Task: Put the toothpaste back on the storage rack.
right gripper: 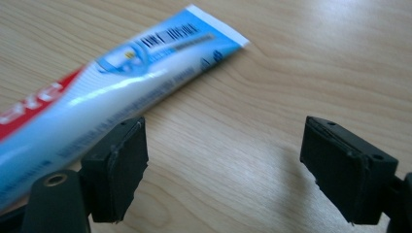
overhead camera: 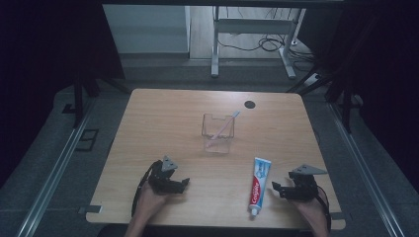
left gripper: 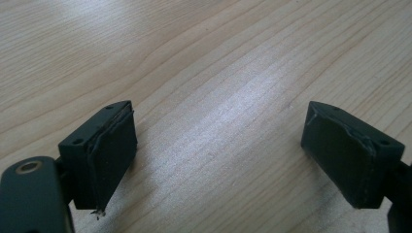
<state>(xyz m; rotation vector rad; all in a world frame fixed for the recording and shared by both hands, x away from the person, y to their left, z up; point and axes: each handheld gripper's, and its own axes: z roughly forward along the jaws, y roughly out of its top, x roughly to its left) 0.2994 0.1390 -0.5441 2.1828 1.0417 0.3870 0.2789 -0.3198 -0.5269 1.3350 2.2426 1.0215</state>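
1. The right gripper (overhead camera: 277,188) rests low at the near right of the table (overhead camera: 163,113). Its jaws stand wide apart with bare wood between them, holding nothing.
2. The toothpaste tube (overhead camera: 259,185) lies flat on the table just beside the right gripper, on its left in the high view. Its cap end points toward the near edge and its flat crimped end toward the cup.
3. In the right gripper view the tube (right gripper: 121,82) runs slantwise behind one jaw. Whether that jaw touches the tube cannot be told.
4. The left gripper (overhead camera: 184,183) sits at the near left of the table, well apart from the tube. Its jaws are also spread wide and empty, with plain tabletop (left gripper: 218,73) between them.
5. A clear plastic cup (overhead camera: 218,133) stands at the middle of the table, with a toothbrush (overhead camera: 223,128) leaning in it, head up and to the right.
6. The tube's near part is cut off at the edge of the right gripper view and blurred, so its lettering is hard to read.
7. Both hands are partly cut off by the bottom edge of the high view, and the room around the table is dark.
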